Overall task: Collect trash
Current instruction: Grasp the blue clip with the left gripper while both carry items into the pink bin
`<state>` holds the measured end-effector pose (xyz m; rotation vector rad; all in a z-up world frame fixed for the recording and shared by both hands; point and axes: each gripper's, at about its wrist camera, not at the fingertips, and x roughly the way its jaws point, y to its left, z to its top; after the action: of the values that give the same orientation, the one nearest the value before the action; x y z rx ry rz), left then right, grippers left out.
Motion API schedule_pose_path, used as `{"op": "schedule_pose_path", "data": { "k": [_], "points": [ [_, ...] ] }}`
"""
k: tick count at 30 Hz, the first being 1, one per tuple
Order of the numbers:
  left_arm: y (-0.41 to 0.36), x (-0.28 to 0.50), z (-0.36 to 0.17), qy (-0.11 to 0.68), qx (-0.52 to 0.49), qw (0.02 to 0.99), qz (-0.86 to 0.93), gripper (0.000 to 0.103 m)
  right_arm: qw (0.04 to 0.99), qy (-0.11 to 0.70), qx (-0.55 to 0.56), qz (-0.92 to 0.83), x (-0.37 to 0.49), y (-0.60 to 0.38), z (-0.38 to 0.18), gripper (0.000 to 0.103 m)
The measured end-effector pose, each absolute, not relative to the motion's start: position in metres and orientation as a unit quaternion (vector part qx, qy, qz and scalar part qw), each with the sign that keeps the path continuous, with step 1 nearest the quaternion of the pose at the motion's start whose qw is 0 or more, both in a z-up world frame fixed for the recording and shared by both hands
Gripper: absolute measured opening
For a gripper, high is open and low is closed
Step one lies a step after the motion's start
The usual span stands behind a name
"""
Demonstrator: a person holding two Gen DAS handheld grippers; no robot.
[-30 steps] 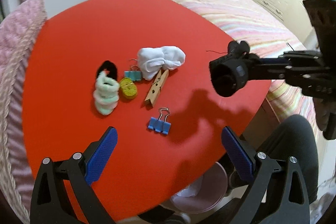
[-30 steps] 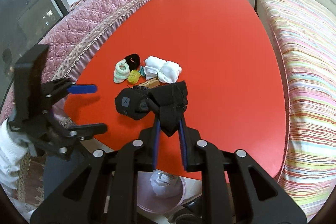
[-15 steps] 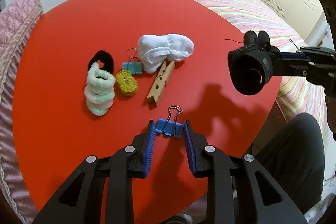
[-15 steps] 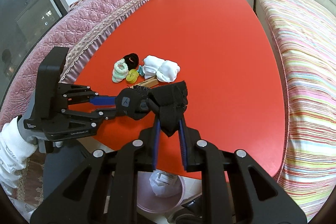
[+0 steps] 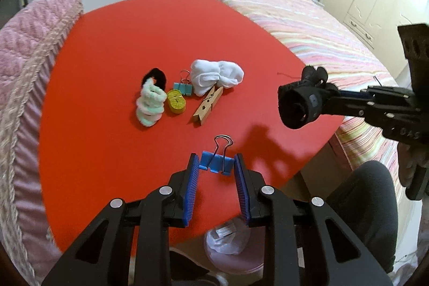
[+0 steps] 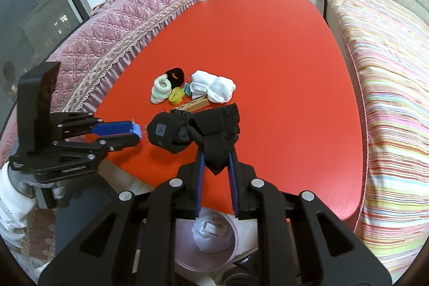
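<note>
Above the near edge of the red round table [image 5: 112,39], blue metal binder clip [image 5: 214,165] pinched between the left gripper [image 5: 215,170] pads, clear of the tabletop. To its right, black rolled fabric strap [image 6: 193,129] clamped in the right gripper [image 6: 215,162], jaws narrow. Below the rim, pink plastic basin [image 6: 233,245] holding crumpled white paper [image 6: 209,235].

The red table [image 5: 112,39] carries white socks [image 5: 216,76], a clothespin [image 5: 207,105] and hair ties [image 5: 149,105].
</note>
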<state>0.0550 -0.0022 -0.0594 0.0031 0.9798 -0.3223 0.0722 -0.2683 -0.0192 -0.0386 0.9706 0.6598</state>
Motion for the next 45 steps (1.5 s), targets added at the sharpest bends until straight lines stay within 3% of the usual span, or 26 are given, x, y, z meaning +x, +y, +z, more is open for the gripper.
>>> {"op": "schedule_pose_path", "data": {
  "k": [15, 28, 29, 31, 32, 36, 39, 45],
  "points": [
    [-0.022, -0.013, -0.031, 0.435, 0.002, 0.887, -0.154, 0.027, 0.831, 0.440, -0.038, 0.338, -0.008, -0.273, -0.002, 0.016],
    [-0.021, -0.049, -0.040, 0.445, -0.012, 0.881, -0.164, 0.027, 0.786, 0.498, -0.052, 0.362, -0.048, -0.263, -0.051, 0.018],
    [-0.021, -0.050, -0.040, 0.445, -0.013, 0.880, -0.164, 0.027, 0.783, 0.503, -0.052, 0.363, -0.048, -0.262, -0.055, 0.021],
    [-0.022, -0.051, -0.040, 0.445, -0.012, 0.880, -0.166, 0.027, 0.781, 0.510, -0.051, 0.357, -0.048, -0.262, -0.062, 0.043],
    [-0.022, -0.051, -0.040, 0.445, -0.012, 0.880, -0.166, 0.027, 0.782, 0.511, -0.048, 0.353, -0.048, -0.263, -0.064, 0.060],
    [-0.027, -0.054, -0.042, 0.450, -0.009, 0.876, -0.173, 0.027, 0.788, 0.510, -0.032, 0.342, -0.046, -0.269, -0.063, 0.083],
    [-0.032, -0.055, -0.045, 0.455, -0.005, 0.871, -0.183, 0.027, 0.796, 0.503, -0.012, 0.338, -0.044, -0.274, -0.055, 0.091],
    [-0.048, -0.060, -0.053, 0.473, 0.009, 0.855, -0.213, 0.027, 0.816, 0.484, -0.003, 0.317, -0.044, -0.289, -0.038, 0.093]
  ]
}}
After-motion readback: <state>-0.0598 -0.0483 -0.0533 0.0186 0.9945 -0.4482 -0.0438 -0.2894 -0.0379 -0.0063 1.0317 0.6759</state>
